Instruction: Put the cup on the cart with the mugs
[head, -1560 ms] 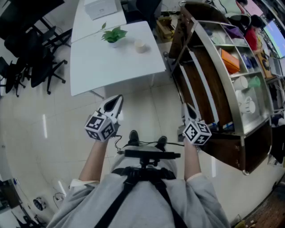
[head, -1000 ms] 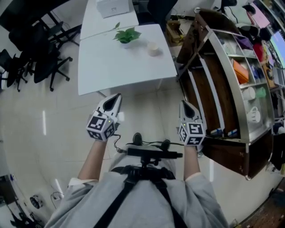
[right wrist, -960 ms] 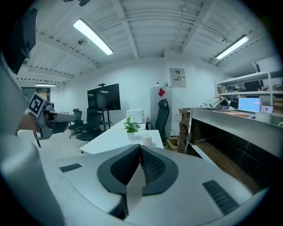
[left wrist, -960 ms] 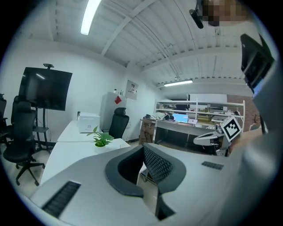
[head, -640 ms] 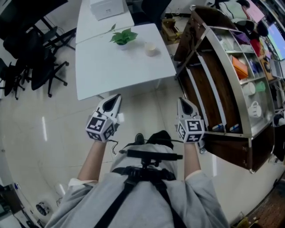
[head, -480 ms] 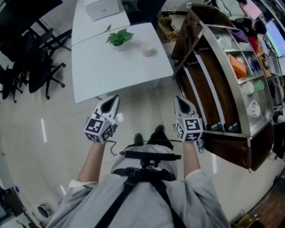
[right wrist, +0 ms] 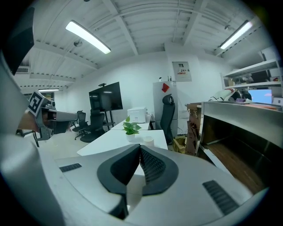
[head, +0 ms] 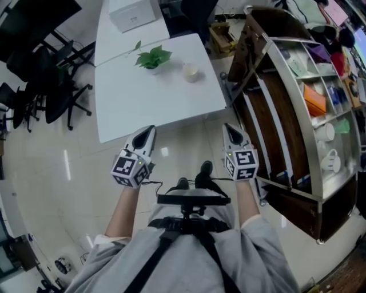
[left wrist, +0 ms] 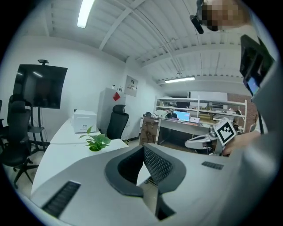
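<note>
A small cream cup (head: 190, 71) stands on the white table (head: 154, 97) beside a potted green plant (head: 151, 57); the right gripper view shows the cup (right wrist: 148, 140) straight ahead of the jaws. My left gripper (head: 146, 133) and right gripper (head: 231, 130) hang side by side over the floor, short of the table's near edge. Both are shut and hold nothing. The cart (head: 309, 120) stands at the right, with white mugs (head: 326, 133) on a steel shelf. In the left gripper view the shut jaws point at the plant (left wrist: 96, 141).
A white box (head: 134, 12) sits at the table's far end. Black office chairs (head: 40, 74) crowd the left side. The cart's brown lower shelves (head: 269, 126) run close along my right arm. A cardboard box (head: 220, 37) lies between table and cart.
The table and cup have come nearer in the head view. Both grippers stay shut, level with each other, and the right one has drawn slightly inward from the cart.
</note>
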`<state>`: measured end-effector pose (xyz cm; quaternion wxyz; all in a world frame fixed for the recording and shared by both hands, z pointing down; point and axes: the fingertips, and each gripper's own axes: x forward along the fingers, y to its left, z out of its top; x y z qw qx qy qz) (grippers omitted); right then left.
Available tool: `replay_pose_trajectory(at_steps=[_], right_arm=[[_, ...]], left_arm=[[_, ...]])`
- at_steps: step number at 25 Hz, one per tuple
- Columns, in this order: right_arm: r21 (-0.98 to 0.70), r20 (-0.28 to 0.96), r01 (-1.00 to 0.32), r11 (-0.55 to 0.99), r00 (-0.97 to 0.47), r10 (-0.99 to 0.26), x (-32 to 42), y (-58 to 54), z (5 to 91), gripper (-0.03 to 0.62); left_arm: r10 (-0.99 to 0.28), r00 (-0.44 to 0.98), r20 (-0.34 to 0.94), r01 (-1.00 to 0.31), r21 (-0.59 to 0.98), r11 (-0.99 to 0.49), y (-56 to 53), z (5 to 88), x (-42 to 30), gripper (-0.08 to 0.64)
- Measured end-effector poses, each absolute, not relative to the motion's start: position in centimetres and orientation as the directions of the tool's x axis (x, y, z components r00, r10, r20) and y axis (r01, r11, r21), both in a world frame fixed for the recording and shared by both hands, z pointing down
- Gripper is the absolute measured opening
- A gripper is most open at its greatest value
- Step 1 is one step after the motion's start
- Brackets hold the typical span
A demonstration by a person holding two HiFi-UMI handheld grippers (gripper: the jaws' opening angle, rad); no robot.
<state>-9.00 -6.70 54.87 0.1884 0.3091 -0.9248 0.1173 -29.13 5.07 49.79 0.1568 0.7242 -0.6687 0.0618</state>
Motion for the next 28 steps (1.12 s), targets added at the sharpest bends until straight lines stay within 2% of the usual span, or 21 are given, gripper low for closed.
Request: replay_pose_trajectory(at_steps=[8,16,22,23,26,28], right_arm=[[-0.12,0.406,-0.554,0.824,-0.785,-0.468,-10.8,-12.5,55.6,0.0],[-0.082,0.415,-0.522,0.849,-0.792,-0.447,-15.3,-16.5,58.2,0.0],[-0.021,0.443,-0.59,0.807,-0.729,-0.521,-18.3,-19.7,61.6,0.0],[-0.017,0.451,-0.592,0.805,-0.723,-0.522,-18.9,-20.1,62.3,0.013],[-0.024,0.478,-0.573,0.819,-0.726,-0.494,-21.3,-21.0,64.1,0.167],[-0.027,0.491,-0.549,0.835,-0.735,-0.467,-23.1,-21.5,65.3,0.238]], left_arm=[[-0.95,0.069,0.304,-0.994,0.104,-0.039,0.3,48.9,-28.0,0.003],[-0.951,0.044,0.306,-0.997,0.078,-0.021,-2.1,48.4,-30.8,0.003],[-0.941,0.111,0.319,-0.991,0.1,-0.083,-4.3,49.7,-32.5,0.003],[-0.94,0.117,0.321,-0.99,0.107,-0.087,-4.7,49.9,-33.0,0.003],[-0.938,0.125,0.324,-0.988,0.131,-0.086,-5.9,50.2,-34.5,0.003],[-0.935,0.136,0.327,-0.986,0.136,-0.096,-6.4,50.6,-35.3,0.003]])
